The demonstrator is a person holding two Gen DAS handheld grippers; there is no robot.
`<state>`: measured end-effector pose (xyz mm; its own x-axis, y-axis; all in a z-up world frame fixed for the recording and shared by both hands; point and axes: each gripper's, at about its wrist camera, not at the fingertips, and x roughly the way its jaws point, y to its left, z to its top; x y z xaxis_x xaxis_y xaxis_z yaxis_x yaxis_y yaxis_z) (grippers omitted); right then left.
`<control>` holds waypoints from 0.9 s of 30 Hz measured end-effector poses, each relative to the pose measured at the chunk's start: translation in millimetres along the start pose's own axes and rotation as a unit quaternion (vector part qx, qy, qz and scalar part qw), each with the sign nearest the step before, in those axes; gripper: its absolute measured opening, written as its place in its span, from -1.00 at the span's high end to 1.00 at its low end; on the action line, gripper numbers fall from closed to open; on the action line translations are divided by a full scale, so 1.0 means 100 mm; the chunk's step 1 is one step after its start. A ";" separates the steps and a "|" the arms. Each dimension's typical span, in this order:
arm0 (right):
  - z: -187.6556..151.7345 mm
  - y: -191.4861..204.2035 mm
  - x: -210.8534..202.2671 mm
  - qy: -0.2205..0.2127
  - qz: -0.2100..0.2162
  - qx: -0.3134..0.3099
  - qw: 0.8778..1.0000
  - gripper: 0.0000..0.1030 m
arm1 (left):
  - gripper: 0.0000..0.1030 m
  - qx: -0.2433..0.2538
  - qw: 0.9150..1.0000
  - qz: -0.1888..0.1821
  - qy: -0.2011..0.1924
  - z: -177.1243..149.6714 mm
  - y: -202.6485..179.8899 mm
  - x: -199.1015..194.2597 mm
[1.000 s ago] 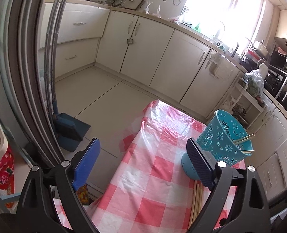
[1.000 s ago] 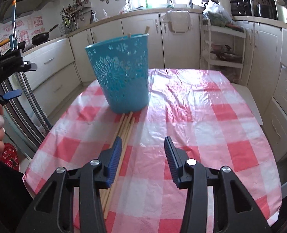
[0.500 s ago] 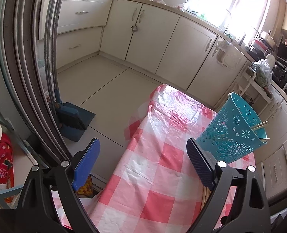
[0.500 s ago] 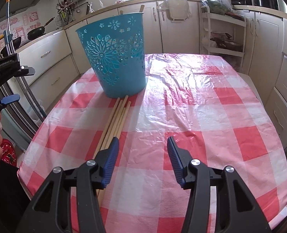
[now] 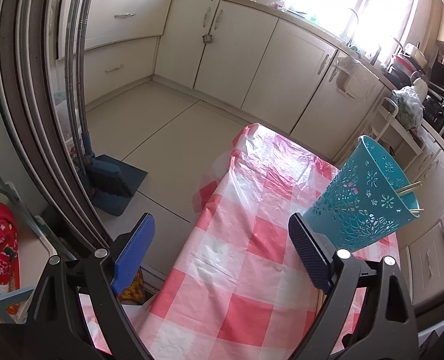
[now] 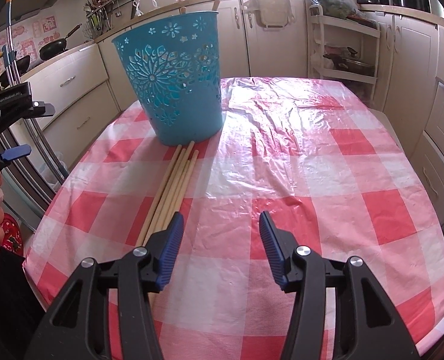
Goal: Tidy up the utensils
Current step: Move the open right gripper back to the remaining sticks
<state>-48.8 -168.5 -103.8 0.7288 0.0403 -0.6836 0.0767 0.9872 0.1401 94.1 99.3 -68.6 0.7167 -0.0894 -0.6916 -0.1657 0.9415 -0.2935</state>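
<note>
Far left, the left gripper (image 5: 220, 253) hangs off the table's edge, fingers spread wide and empty, well apart from the work; next, the bundle of pale wooden chopsticks (image 6: 174, 184) lies flat on the red-and-white checked plastic tablecloth (image 6: 327, 180), long axis running from the perforated teal plastic basket (image 6: 174, 81) straight back under the right gripper (image 6: 219, 240) and its left finger; its fingers are spread, holding nothing, and it's clearly the nearer one

Basket (image 6: 174, 81): teal, cut-out flower pattern
Tablecloth (image 6: 297, 180): red-and-white check
Chopsticks (image 6: 174, 186): pale wood
Gripper pads (image 6: 171, 246): blue
</note>
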 end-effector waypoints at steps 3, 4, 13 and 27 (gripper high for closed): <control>0.00 0.00 0.01 0.001 -0.001 0.000 1.000 -0.05 | -0.68 0.000 1.000 0.000 0.000 0.00 0.00 0.00; 0.00 0.00 0.01 0.001 -0.001 0.000 1.000 -0.06 | -0.68 0.000 1.000 0.000 0.001 -0.01 0.00 0.01; -0.01 -0.01 0.01 0.000 -0.001 0.000 1.000 -0.06 | -0.68 0.002 1.000 0.000 0.004 -0.03 -0.01 0.03; 0.02 0.03 -0.01 -0.001 0.019 -0.003 1.000 0.02 | -0.68 0.016 1.000 0.007 0.005 -0.05 -0.03 0.01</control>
<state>-47.4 -166.3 -101.5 0.7325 0.0768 -0.6764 0.0452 0.9859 0.1608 91.8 94.9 -71.3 0.7073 -0.0799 -0.7023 -0.1538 0.9524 -0.2633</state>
